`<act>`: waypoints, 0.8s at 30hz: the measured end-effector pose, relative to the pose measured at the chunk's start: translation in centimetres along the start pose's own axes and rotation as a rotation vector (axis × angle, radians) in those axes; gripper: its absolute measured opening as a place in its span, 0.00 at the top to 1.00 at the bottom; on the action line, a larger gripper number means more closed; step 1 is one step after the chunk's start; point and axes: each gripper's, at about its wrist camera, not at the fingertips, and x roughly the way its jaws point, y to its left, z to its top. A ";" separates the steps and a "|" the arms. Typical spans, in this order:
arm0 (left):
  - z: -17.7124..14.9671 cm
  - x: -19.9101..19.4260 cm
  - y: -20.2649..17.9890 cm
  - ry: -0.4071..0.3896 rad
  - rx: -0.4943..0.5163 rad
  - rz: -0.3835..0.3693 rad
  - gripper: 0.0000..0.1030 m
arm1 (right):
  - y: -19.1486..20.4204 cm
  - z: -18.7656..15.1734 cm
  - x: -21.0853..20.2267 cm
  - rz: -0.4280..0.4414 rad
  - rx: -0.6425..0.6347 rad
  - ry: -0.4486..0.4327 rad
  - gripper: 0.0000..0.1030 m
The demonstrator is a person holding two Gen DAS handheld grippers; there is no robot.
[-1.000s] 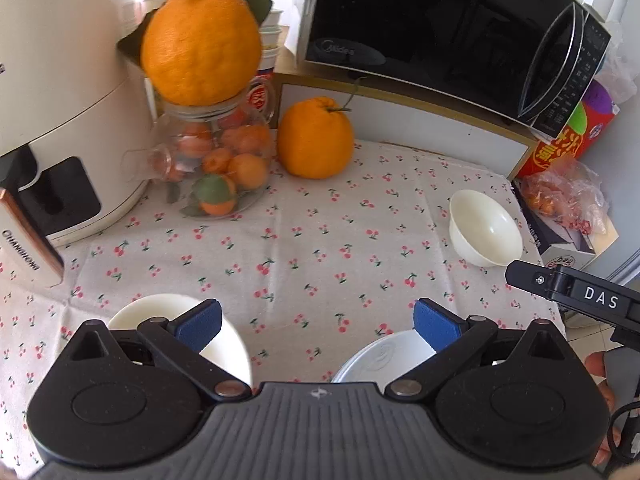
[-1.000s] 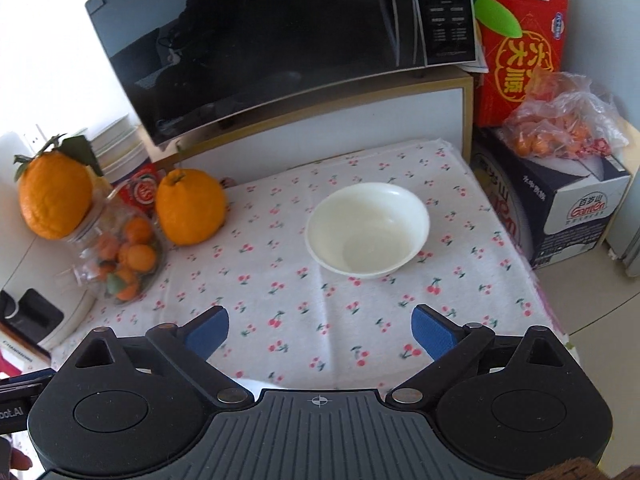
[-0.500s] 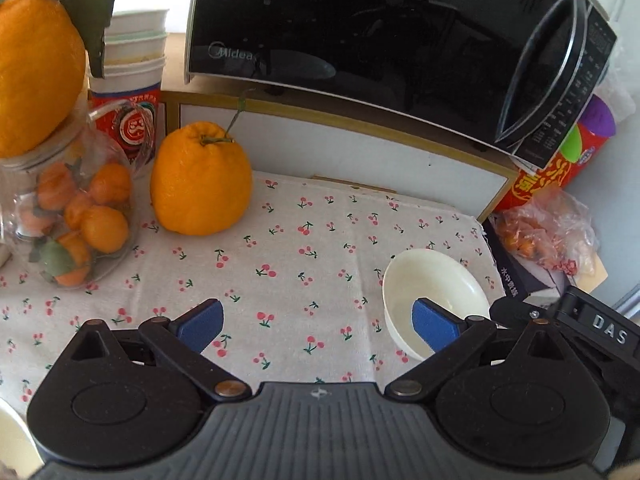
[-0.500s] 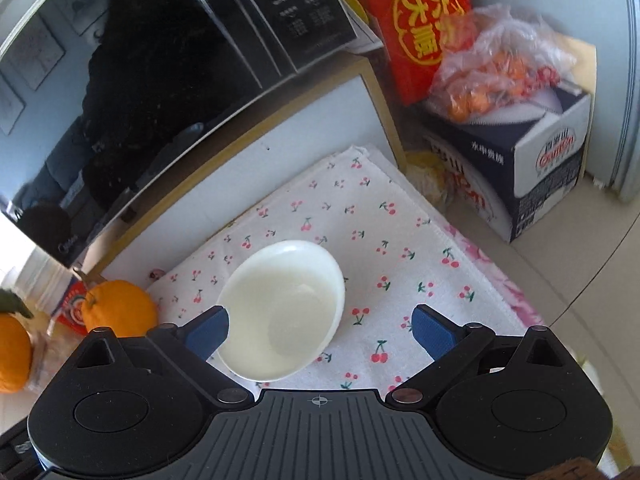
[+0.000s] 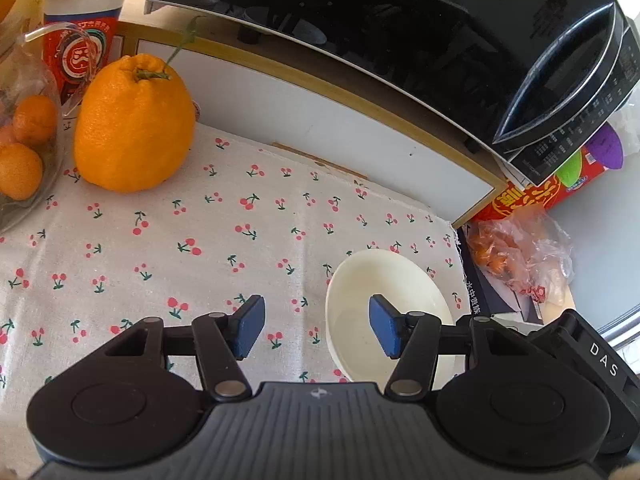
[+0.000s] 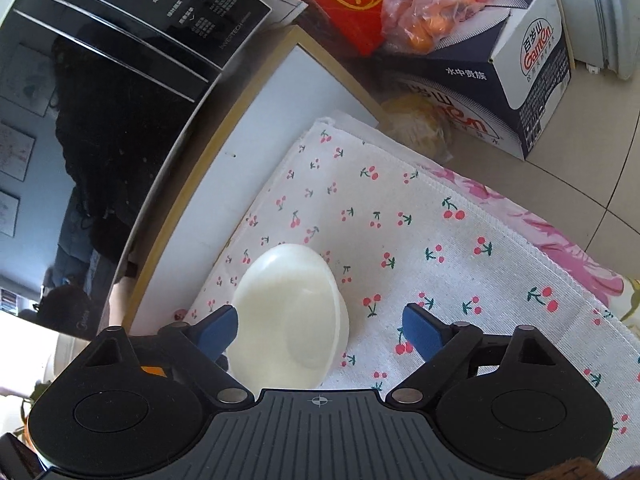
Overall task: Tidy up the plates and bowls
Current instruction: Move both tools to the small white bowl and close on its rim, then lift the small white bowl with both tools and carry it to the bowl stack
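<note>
A white bowl (image 5: 394,280) stands upright on the cherry-print tablecloth (image 5: 248,236) near its right edge. My left gripper (image 5: 316,328) is open, with its right finger over the bowl's inside and its left finger outside the near-left rim. In the right wrist view the same bowl (image 6: 290,320) lies between the fingers of my open right gripper (image 6: 320,330), close to the left finger. The right gripper's body shows in the left wrist view at the lower right (image 5: 596,356).
A large orange (image 5: 134,124) and a glass jar of small oranges (image 5: 24,148) stand at the left. A black microwave (image 5: 400,28) sits on a white shelf behind. A dark carton (image 6: 500,76) with a bag of fruit stands past the table's right edge.
Both grippers have moved in on the bowl. The left swung right and its fingers narrowed around the rim. The right came down close, so the bowl now sits between its fingers.
</note>
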 end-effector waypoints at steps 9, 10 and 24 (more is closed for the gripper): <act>-0.3 1.5 -1.7 0.019 0.030 0.012 0.70 | -1.0 0.3 0.5 0.004 0.062 0.024 0.52; -0.4 1.6 -1.8 0.021 0.033 0.018 0.72 | -1.0 0.3 0.6 0.002 0.059 0.025 0.55; -1.1 0.1 -1.5 0.009 0.046 0.043 0.92 | -0.2 -0.4 0.6 0.003 -0.010 0.060 0.84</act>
